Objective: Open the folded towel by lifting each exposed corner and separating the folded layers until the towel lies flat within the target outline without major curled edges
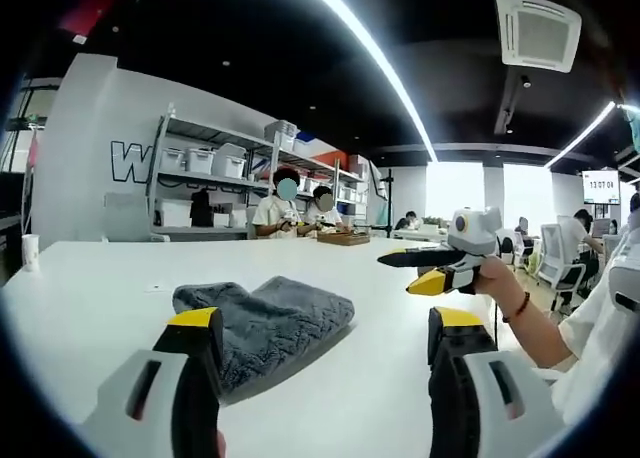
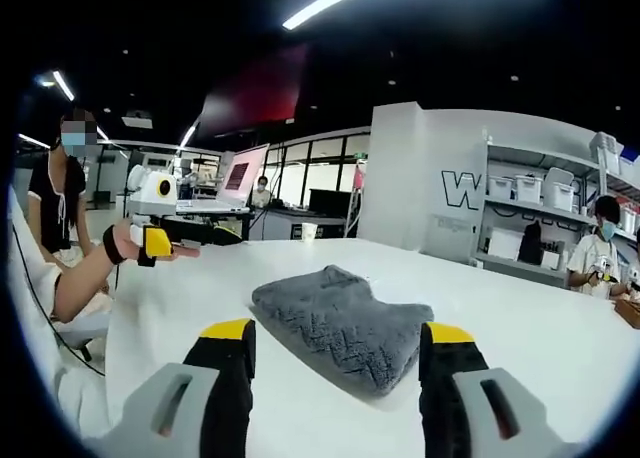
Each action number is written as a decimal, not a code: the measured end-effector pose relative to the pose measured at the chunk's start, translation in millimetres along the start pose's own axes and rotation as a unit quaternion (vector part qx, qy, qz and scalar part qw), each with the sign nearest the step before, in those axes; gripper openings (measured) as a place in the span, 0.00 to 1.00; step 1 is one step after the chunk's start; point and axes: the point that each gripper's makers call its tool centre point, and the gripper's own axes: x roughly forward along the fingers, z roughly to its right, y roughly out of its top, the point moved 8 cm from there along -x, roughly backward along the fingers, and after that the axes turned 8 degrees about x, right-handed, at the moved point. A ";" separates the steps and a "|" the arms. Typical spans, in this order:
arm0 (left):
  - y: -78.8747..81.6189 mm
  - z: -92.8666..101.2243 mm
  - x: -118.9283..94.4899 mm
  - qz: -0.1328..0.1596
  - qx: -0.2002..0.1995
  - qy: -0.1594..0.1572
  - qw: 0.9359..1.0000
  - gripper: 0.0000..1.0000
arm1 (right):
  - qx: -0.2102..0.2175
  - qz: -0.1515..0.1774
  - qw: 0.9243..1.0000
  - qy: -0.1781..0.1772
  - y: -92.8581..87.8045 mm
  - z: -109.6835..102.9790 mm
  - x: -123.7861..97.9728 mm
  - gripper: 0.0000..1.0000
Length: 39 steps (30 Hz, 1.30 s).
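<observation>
A grey towel (image 1: 265,321) lies folded in thick layers on the white table (image 1: 100,278), its top slightly rumpled. My left gripper (image 1: 327,323) hovers just before the towel's near edge, open, nothing between its yellow-tipped jaws. In the right gripper view the towel (image 2: 345,323) lies straight ahead. My right gripper (image 2: 340,333) is open too, above the table and short of the towel. Each gripper shows in the other's view, hand-held in the air off the towel's side: the right gripper (image 1: 402,274) and the left gripper (image 2: 190,240).
The person's forearm (image 1: 525,313) reaches in from the right at the table edge. Shelves with white bins (image 1: 215,163) and seated people (image 1: 285,210) stand beyond the far edge. A paper cup (image 1: 30,250) stands at the far left. Office chairs (image 1: 560,258) are on the right.
</observation>
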 end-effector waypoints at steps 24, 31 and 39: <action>0.5 -14.6 12.3 0.000 -0.011 0.004 1.000 0.82 | 0.013 -0.004 1.000 -0.013 7.6 16.2 14.9 0.66; -1.9 -20.4 15.5 0.000 -0.013 0.007 1.000 0.82 | 0.016 -0.014 1.000 -0.014 5.1 22.1 21.1 0.65; -1.8 -23.2 19.6 -0.003 -0.010 0.008 1.000 0.82 | 0.027 -0.022 0.999 -0.016 1.8 27.6 27.7 0.65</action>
